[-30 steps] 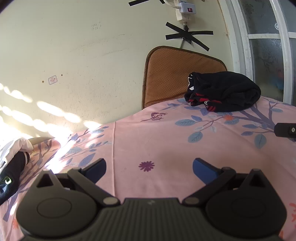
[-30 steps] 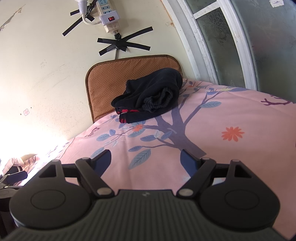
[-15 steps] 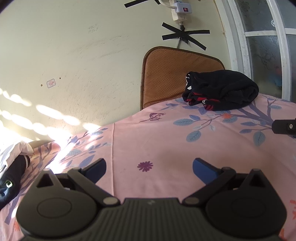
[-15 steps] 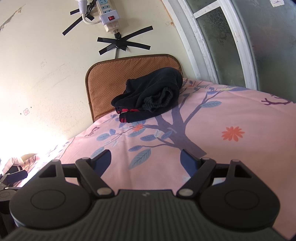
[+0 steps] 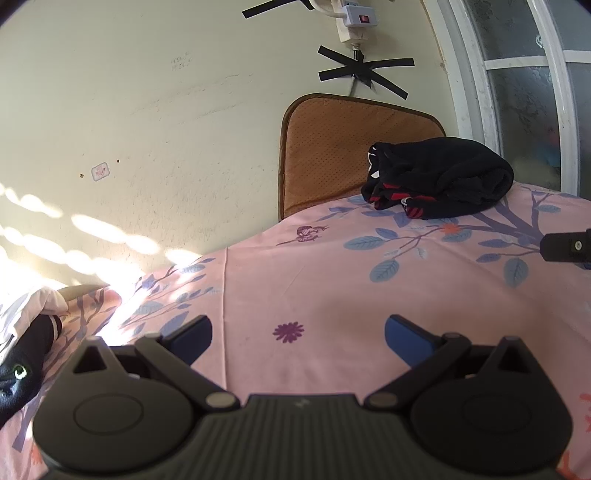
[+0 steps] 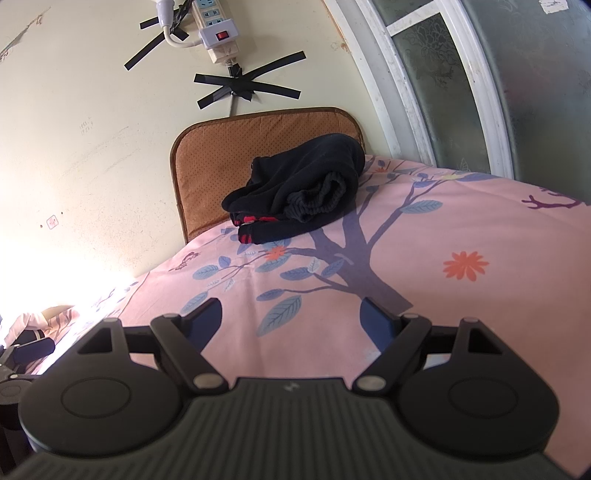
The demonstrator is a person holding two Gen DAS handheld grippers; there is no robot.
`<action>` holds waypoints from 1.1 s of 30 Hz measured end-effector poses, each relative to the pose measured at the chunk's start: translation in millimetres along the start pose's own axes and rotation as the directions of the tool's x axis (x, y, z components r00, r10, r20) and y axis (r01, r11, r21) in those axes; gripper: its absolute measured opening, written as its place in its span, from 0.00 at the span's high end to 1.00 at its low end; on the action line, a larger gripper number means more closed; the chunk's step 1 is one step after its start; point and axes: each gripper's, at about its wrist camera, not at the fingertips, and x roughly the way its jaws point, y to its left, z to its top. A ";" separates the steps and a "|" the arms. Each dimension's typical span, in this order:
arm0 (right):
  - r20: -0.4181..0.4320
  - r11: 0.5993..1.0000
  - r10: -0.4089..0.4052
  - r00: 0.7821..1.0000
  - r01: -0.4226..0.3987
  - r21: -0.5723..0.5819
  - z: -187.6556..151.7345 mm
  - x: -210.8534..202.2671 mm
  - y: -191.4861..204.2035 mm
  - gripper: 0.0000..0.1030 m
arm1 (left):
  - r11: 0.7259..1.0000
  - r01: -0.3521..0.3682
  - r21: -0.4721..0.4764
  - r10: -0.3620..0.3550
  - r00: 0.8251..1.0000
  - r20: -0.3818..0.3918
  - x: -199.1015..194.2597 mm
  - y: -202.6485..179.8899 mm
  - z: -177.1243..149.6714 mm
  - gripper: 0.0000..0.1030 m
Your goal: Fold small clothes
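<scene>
A bundle of black clothes with red stripes (image 5: 439, 179) lies at the far end of the pink floral sheet (image 5: 332, 280), against a brown cushion (image 5: 332, 147). It also shows in the right wrist view (image 6: 299, 192). My left gripper (image 5: 297, 338) is open and empty, low over the sheet, well short of the bundle. My right gripper (image 6: 291, 321) is open and empty too, over the tree print. Part of the right gripper (image 5: 567, 245) shows at the right edge of the left wrist view.
More clothes, black and white (image 5: 26, 343), lie at the sheet's left edge in bright sunlight. A power strip (image 6: 218, 35) is taped to the wall above the cushion (image 6: 229, 155). A window frame (image 6: 410, 92) borders the bed on the right.
The left wrist view has drifted slightly, so the bundle sits a little lower-left in frame. The right gripper has hardly moved. Both stay open.
</scene>
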 end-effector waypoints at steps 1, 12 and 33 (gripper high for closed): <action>0.000 1.000 0.000 1.000 0.000 0.000 0.0 0.0 0.0 0.18 | 1.000 0.000 0.000 0.000 1.000 -0.001 -0.2 0.1 -0.1 0.00; 0.000 1.000 0.001 1.000 -0.001 -0.001 -0.2 -0.1 0.5 0.18 | 1.000 -0.007 0.005 0.007 1.000 0.010 -1.2 -0.9 -0.2 0.00; 0.001 1.000 0.001 1.000 -0.001 0.000 -0.4 -0.3 0.6 0.18 | 1.000 0.013 0.008 -0.013 1.000 0.004 -1.8 0.2 0.6 0.00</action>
